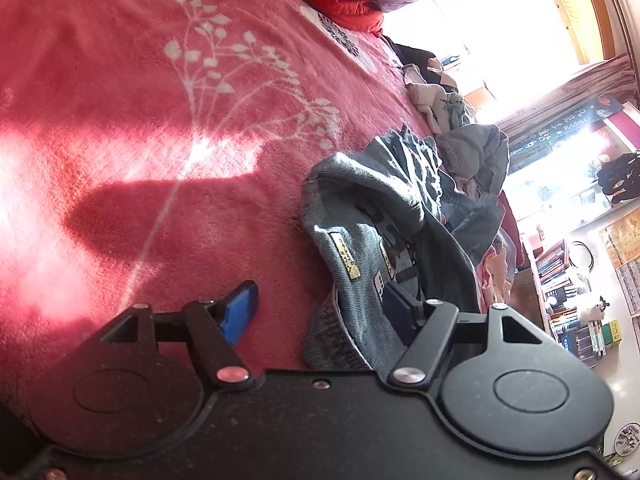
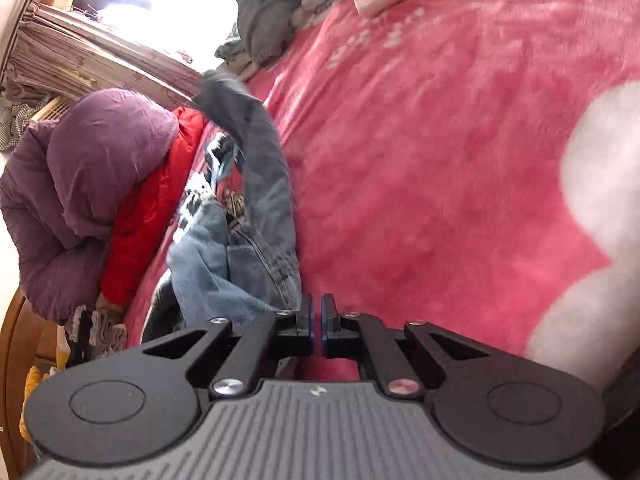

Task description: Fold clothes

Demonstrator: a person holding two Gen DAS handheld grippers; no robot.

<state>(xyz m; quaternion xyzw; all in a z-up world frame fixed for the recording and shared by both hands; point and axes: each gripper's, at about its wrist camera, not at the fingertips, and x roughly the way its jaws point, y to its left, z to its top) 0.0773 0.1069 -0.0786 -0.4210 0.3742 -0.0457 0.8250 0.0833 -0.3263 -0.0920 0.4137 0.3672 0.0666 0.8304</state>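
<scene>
Right wrist only: purple jacket (image 2: pixel 72 184).

Count: one pair of denim jeans (image 1: pixel 372 216), one pink floral blanket (image 1: pixel 120 120), one purple puffer jacket (image 2: pixel 76 200), one red jacket (image 2: pixel 148 216), two hand-held grippers, left (image 1: pixel 320 308) and right (image 2: pixel 317 320).

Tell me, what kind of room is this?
Probably a bedroom at home. A big pink blanket covers a bed, jeans and other clothes lie on it, and a bookshelf stands by a sunny window.
</scene>
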